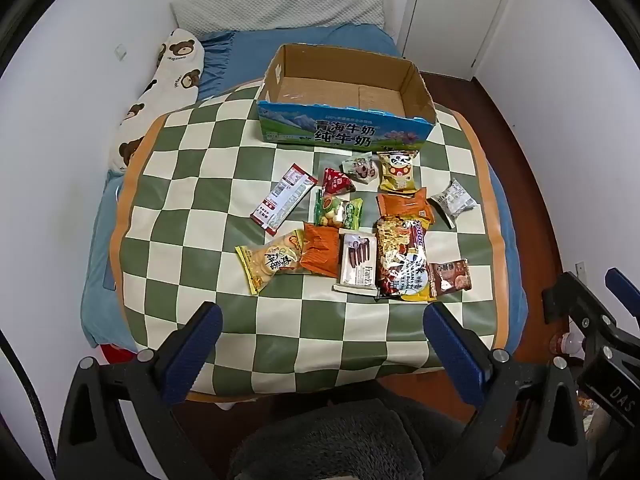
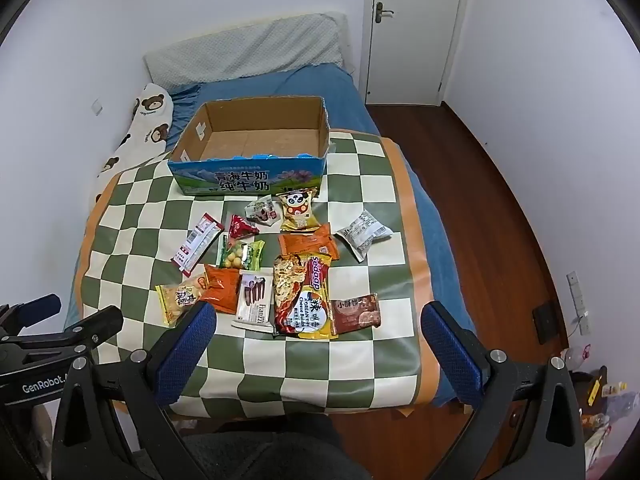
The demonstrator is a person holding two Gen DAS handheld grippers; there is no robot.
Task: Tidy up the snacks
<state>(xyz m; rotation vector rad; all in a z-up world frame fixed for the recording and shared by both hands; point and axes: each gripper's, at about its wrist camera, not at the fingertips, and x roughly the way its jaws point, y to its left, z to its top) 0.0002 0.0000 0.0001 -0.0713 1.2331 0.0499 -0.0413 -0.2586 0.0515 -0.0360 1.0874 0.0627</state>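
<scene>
Both tongs, left [image 1: 322, 326] and right [image 2: 318, 326], hang wide apart, gripping nothing, above the near edge of the checkered mat [image 1: 192, 184]. The snacks [image 1: 360, 232] lie scattered mid-mat; the box [image 1: 344, 96] sits at 12 o'clock behind them.

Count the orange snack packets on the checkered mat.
2. One orange packet lies next to the panda bag; the other sits left of the wafer pack. Overlapping packs may hide more.

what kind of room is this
Most likely a bedroom: a bed with blue sheets and a grey pillow against the wall, a bear-print bolster beside it, and a white door in the corner.
</scene>
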